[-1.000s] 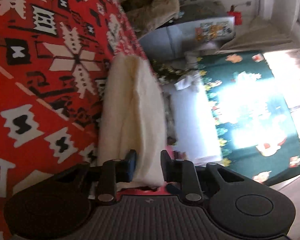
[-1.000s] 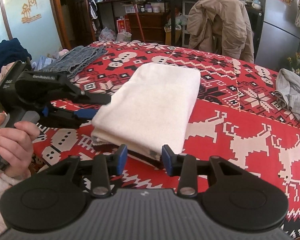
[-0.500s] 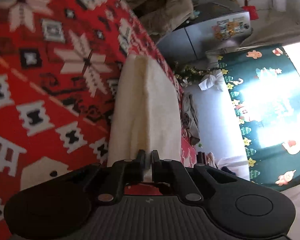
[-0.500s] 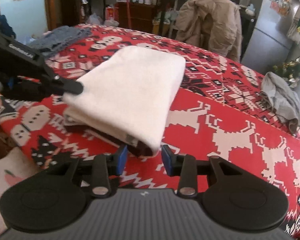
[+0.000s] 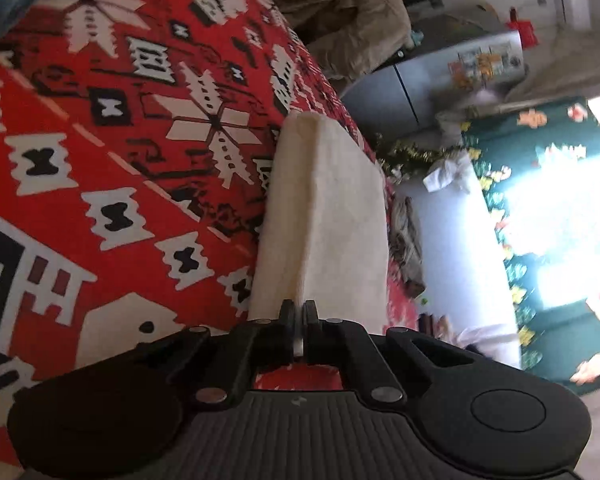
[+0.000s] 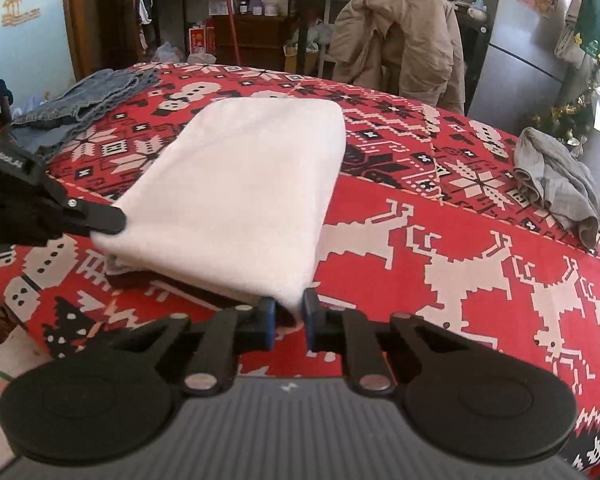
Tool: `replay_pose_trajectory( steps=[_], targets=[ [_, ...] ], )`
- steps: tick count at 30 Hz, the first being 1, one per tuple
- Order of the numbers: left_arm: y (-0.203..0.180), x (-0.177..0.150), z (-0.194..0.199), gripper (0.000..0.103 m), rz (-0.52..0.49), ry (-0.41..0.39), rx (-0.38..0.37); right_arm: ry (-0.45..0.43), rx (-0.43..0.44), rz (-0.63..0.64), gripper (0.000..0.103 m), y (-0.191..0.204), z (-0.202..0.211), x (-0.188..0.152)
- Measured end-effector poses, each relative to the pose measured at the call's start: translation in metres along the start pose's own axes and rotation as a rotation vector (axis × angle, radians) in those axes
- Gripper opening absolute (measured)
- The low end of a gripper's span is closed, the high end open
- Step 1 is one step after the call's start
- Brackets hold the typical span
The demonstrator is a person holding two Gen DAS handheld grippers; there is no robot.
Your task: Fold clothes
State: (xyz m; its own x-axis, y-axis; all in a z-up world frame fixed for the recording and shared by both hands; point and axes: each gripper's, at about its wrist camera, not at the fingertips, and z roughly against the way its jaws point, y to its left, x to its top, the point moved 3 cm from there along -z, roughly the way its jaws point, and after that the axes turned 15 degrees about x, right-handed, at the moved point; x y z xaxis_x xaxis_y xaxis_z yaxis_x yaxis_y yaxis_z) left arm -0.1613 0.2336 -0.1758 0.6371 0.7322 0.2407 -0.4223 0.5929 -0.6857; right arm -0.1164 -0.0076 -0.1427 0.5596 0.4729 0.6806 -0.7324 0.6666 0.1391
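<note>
Towel (image 6: 240, 184), white and folded, is lying on the bench (image 6: 480, 264) over a red patterned cloth. We are pinching its near left corner with the left gripper (image 5: 299, 312), fingers closed tight on the fabric, and that corner is sitting slightly raised. We are clamping the near right corner with the right gripper (image 6: 287, 312), its blue-padded fingers closed on the fold. Jeans (image 6: 88, 96) are lying at the far left of the bench, and a grey garment (image 6: 560, 188) is crumpled at the right edge.
</note>
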Motion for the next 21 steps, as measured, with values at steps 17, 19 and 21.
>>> replay_pose_trajectory(
  steps=[17,19,21],
  targets=[
    [-0.046,0.064,0.007,0.041,-0.111,-0.073,0.050,-0.088,0.145,-0.026,0.033,-0.039,0.061,0.031],
    [-0.050,0.071,0.000,0.045,-0.118,-0.075,0.061,-0.105,0.134,-0.054,0.033,-0.049,0.057,0.042],
    [-0.054,0.077,-0.007,0.045,-0.126,-0.077,0.073,-0.114,0.127,-0.085,0.033,-0.059,0.046,0.052]
  ],
)
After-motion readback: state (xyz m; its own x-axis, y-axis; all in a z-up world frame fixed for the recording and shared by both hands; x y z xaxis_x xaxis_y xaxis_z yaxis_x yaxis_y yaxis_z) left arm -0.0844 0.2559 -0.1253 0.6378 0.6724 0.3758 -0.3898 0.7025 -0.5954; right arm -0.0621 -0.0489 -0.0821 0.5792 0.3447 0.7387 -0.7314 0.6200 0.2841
